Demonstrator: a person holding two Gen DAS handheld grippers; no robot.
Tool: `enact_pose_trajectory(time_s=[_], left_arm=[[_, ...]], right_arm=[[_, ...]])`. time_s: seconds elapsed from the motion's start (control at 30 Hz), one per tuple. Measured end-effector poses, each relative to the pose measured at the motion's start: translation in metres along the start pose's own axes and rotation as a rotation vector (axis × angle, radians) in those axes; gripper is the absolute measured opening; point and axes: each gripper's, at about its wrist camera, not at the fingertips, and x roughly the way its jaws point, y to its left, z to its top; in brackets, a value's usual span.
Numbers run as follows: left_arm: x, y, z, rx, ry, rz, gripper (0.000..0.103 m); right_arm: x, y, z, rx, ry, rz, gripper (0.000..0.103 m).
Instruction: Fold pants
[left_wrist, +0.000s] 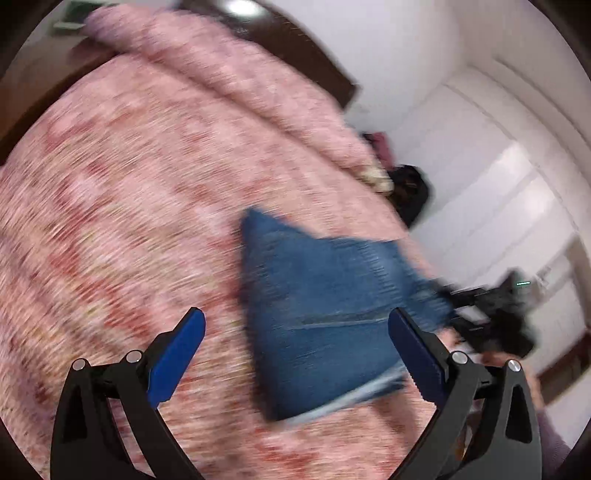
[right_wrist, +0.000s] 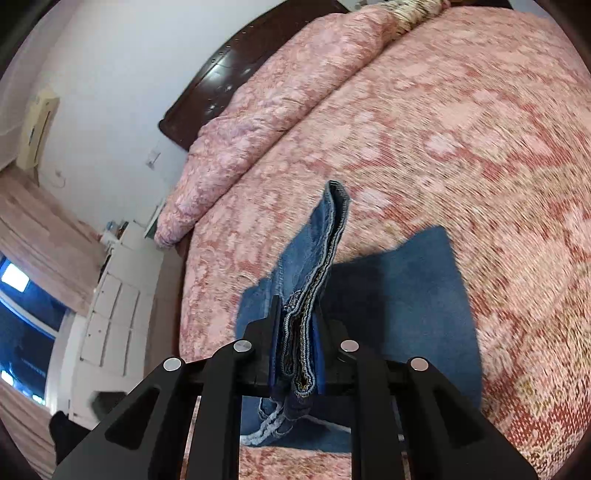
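- The right gripper was pinched tight on a folded edge of the pants, several denim layers and a seam standing up between its fingers.
- The left gripper stood spread wide and held nothing, hovering just above the pants.
- The pants lay on the bed, on its pink patterned bedspread, already gathered into a compact blue block with a frayed hem showing at the near end.
- Judged from that shape, most of the folding looked done; what seemed left was to lay down the lifted edge in the right gripper, and perhaps square the stack.
- A dark headboard and a white dresser stood beyond.
- No brand, label or readable writing showed on the pants or anywhere else; the left view was blurred.
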Motion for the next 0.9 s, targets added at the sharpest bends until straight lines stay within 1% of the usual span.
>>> enact_pose_trajectory(time_s=[0.03, 0.07, 0.1, 0.13, 0.17, 0.2, 0.23, 0.27, 0.3, 0.33, 0.37, 0.4, 0.43, 0.47, 0.57, 0.63, 0.7, 0.8, 0.83, 0.87, 0.9], left_arm=[[-0.002, -0.011, 0.001, 0.022, -0.006, -0.034, 0.100], [0.002, -0.027, 0.006, 0.049, -0.004, -0.093, 0.101], [0.009, -0.042, 0.009, 0.066, 0.012, -0.158, 0.101], [0.018, -0.053, 0.009, 0.076, 0.043, -0.209, 0.101], [0.030, -0.060, 0.009, 0.083, 0.074, -0.227, 0.101], [0.041, -0.065, 0.006, 0.096, 0.103, -0.226, 0.101], [0.057, -0.069, 0.001, 0.119, 0.140, -0.197, 0.101], [0.067, -0.067, -0.002, 0.119, 0.166, -0.161, 0.101], [0.076, -0.061, -0.007, 0.094, 0.201, -0.132, 0.101], [0.083, -0.051, -0.012, 0.047, 0.228, -0.121, 0.101], [0.087, -0.042, -0.017, 0.009, 0.247, -0.108, 0.101], [0.088, -0.037, -0.022, -0.005, 0.255, -0.109, 0.100], [0.088, -0.034, -0.024, 0.001, 0.252, -0.114, 0.100], [0.086, -0.034, -0.025, 0.014, 0.246, -0.123, 0.100], [0.089, -0.037, -0.025, 0.035, 0.264, -0.112, 0.101], [0.093, -0.034, -0.023, 0.037, 0.270, -0.110, 0.101], [0.097, -0.034, -0.024, 0.041, 0.278, -0.108, 0.101], [0.098, -0.034, -0.024, 0.052, 0.282, -0.104, 0.101], [0.101, -0.036, -0.023, 0.055, 0.283, -0.102, 0.101], [0.102, -0.036, -0.023, 0.058, 0.284, -0.100, 0.101], [0.102, -0.036, -0.023, 0.059, 0.284, -0.100, 0.101]], right_arm=[[0.000, -0.005, -0.002, 0.011, 0.001, 0.000, 0.012], [-0.002, -0.011, -0.003, 0.024, -0.002, 0.000, 0.012], [-0.004, -0.017, -0.005, 0.040, -0.008, -0.003, 0.009], [-0.008, -0.021, -0.004, 0.052, -0.022, 0.001, 0.000], [-0.012, -0.025, -0.003, 0.061, -0.037, 0.010, 0.000], [-0.017, -0.027, 0.000, 0.049, -0.045, -0.013, 0.000], [-0.016, -0.028, 0.002, 0.044, -0.030, -0.024, 0.000], [-0.011, -0.036, 0.003, 0.075, 0.018, -0.001, 0.000], [-0.011, -0.042, 0.004, 0.109, 0.029, -0.019, 0.000], [-0.012, -0.048, 0.003, 0.131, 0.028, -0.031, 0.000], [-0.011, -0.053, 0.002, 0.127, 0.030, -0.030, 0.000], [-0.008, -0.058, 0.000, 0.132, 0.049, -0.054, 0.000], [-0.004, -0.063, -0.002, 0.144, 0.064, -0.059, 0.000], [-0.001, -0.069, -0.005, 0.162, 0.077, -0.048, 0.000], [0.013, -0.084, -0.016, 0.210, 0.116, -0.021, 0.000], [0.021, -0.088, -0.021, 0.215, 0.136, -0.028, 0.000], [0.027, -0.095, -0.025, 0.244, 0.137, -0.022, 0.000], [0.024, -0.104, -0.026, 0.291, 0.110, 0.018, 0.000], [0.022, -0.104, -0.026, 0.286, 0.106, 0.014, 0.005], [0.018, -0.107, -0.025, 0.288, 0.096, 0.007, 0.016], [0.015, -0.109, -0.024, 0.298, 0.082, 0.013, 0.041]])
